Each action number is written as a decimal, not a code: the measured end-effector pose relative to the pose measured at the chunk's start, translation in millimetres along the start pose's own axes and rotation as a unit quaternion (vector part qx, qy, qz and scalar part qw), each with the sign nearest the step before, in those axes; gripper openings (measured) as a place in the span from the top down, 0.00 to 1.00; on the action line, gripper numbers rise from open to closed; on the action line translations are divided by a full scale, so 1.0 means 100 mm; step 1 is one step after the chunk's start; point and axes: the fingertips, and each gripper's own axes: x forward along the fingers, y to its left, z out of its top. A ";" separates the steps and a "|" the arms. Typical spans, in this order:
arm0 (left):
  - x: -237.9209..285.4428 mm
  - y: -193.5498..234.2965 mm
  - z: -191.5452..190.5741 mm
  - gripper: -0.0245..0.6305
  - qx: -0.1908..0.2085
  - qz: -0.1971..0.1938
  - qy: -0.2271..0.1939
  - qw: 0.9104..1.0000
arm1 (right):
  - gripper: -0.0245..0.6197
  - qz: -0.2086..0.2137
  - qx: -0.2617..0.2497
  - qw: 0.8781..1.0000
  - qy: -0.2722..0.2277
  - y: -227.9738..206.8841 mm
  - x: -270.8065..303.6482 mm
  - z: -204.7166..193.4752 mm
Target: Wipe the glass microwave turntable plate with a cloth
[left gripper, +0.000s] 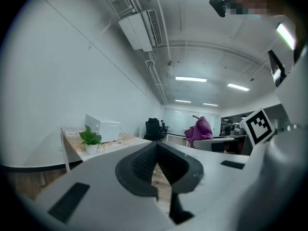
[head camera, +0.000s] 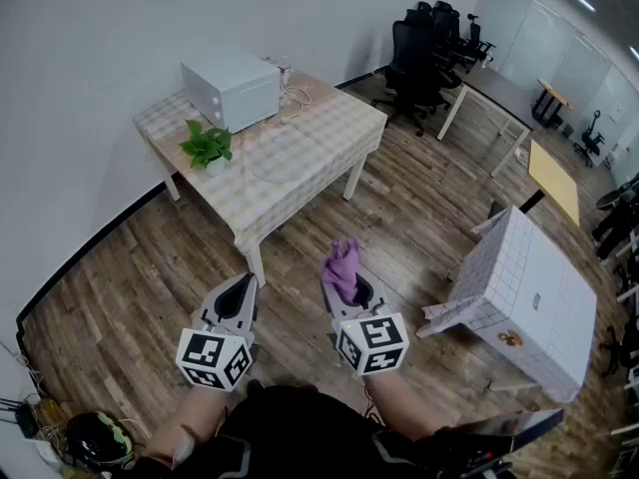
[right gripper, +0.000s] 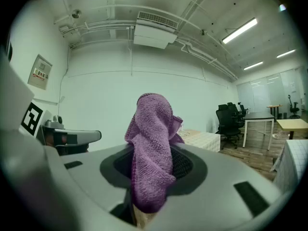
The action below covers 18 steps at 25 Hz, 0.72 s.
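In the head view a table (head camera: 334, 118) under a pale checked cover stands in the upper left of the frame against the white wall. On its left part a small green plant (head camera: 207, 146) sits in a white pot, and just behind it is a white microwave (head camera: 232, 90). Lower down, in the bottom left of centre, the left gripper (head camera: 243, 283) hangs over the wooden floor (head camera: 110, 287). Its own view shows the two dark pads meeting at their tips with nothing between them. Back on the table, right of the plant and in front of the microwave, the glass turntable plate (head camera: 285, 160) lies flat on the cover. It is a faint clear disc, well apart from both grippers. Right of the left gripper, at bottom centre, the right gripper (head camera: 346, 289) is clamped on a purple cloth (head camera: 342, 262). The right gripper view shows the cloth bunched between the pads, standing up above them and hanging a little below. Black office chairs (head camera: 424, 43) cluster in the upper right beside a dark desk. At the lower right stands a white box (head camera: 524, 292) marked with a grid
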 end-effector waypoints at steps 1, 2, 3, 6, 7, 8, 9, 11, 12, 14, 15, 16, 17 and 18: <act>-0.01 0.02 0.00 0.96 -0.002 0.000 0.001 1.000 | 0.74 -0.001 0.000 1.000 0.000 0.01 0.01 0.00; -0.01 0.03 0.00 0.96 -0.004 -0.001 0.002 1.000 | 0.74 -0.002 0.001 1.000 0.001 0.01 0.02 0.00; -0.02 0.04 0.00 0.96 -0.004 -0.002 0.002 1.000 | 0.74 -0.003 0.001 1.000 0.000 0.02 0.03 0.01; -0.03 0.07 0.02 0.96 -0.004 -0.007 0.001 1.000 | 0.74 -0.008 0.000 1.000 -0.001 0.04 0.05 0.02; -0.04 0.09 0.02 0.96 -0.004 -0.008 0.000 1.000 | 0.74 -0.009 -0.001 1.000 -0.001 0.06 0.07 0.01; -0.04 0.10 0.03 0.96 -0.004 -0.010 0.000 1.000 | 0.74 -0.010 -0.002 1.000 0.000 0.07 0.08 0.01; -0.04 0.12 0.03 0.96 -0.004 -0.011 0.000 1.000 | 0.74 -0.011 -0.001 1.000 0.000 0.09 0.09 0.00; -0.06 0.13 0.03 0.96 -0.004 -0.015 0.001 1.000 | 0.74 -0.011 0.002 1.000 -0.001 0.12 0.10 0.00; -0.07 0.12 0.03 0.96 -0.004 -0.017 0.002 1.000 | 0.74 -0.009 0.005 1.000 -0.001 0.14 0.10 0.00; -0.10 0.12 0.05 0.96 -0.003 -0.024 0.000 1.000 | 0.74 -0.006 0.010 1.000 -0.002 0.18 0.10 0.01; -0.11 0.12 0.06 0.96 0.000 -0.027 -0.002 1.000 | 0.73 -0.004 0.012 1.000 -0.004 0.19 0.11 0.01; -0.13 0.13 0.07 0.96 0.002 -0.030 -0.004 1.000 | 0.73 -0.002 0.015 1.000 -0.007 0.21 0.12 0.02; -0.14 0.16 0.08 0.96 0.004 -0.032 -0.005 0.999 | 0.73 0.001 0.018 1.000 -0.010 0.24 0.13 0.03; -0.16 0.19 0.09 0.96 0.005 -0.032 -0.005 0.999 | 0.73 0.004 0.020 1.000 -0.011 0.28 0.14 0.03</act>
